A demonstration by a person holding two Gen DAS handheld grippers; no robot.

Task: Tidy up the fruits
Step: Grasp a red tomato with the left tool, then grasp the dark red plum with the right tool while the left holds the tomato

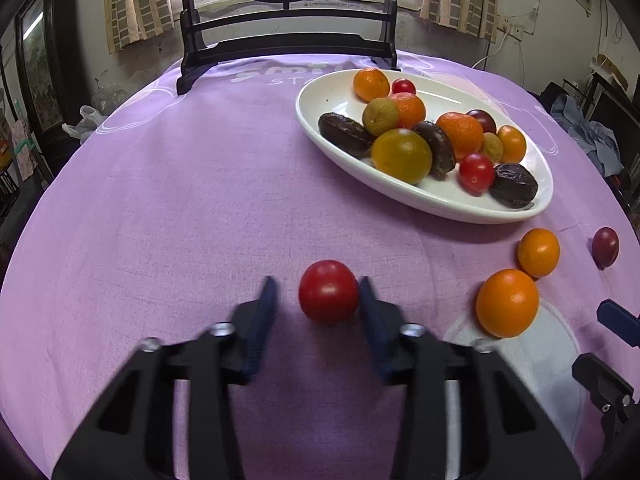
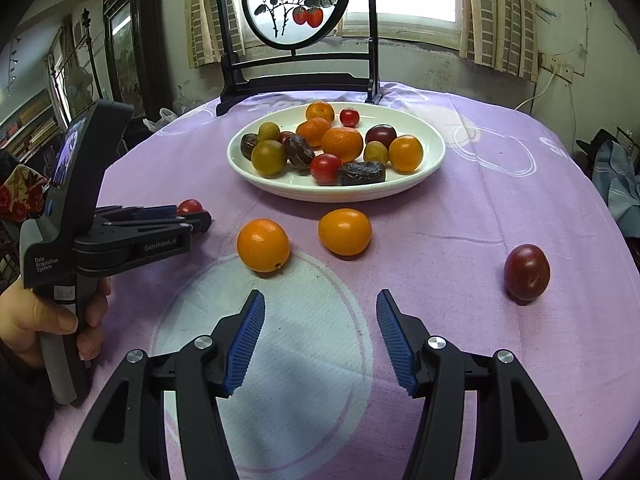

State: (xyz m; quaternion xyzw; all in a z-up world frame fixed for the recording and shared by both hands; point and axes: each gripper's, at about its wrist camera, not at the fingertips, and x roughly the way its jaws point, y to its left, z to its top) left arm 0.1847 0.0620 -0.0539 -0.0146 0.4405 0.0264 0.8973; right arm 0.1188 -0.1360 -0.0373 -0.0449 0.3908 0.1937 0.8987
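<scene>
A red cherry tomato (image 1: 329, 291) lies on the purple cloth between the open fingers of my left gripper (image 1: 318, 300); the right finger is at or very near it, the left stands apart. In the right wrist view the tomato (image 2: 189, 206) peeks out behind the left gripper (image 2: 200, 218). My right gripper (image 2: 320, 316) is open and empty, low over the cloth. Two oranges (image 2: 263, 245) (image 2: 345, 231) lie just ahead of it and a dark red plum (image 2: 526, 272) lies to its right. The white oval plate (image 2: 434, 148) holds several fruits.
A black wooden stand with a round painted screen (image 2: 297, 2) stands at the table's far edge behind the plate. The round table drops off on all sides. A hand (image 2: 48, 320) holds the left gripper at the left of the right wrist view.
</scene>
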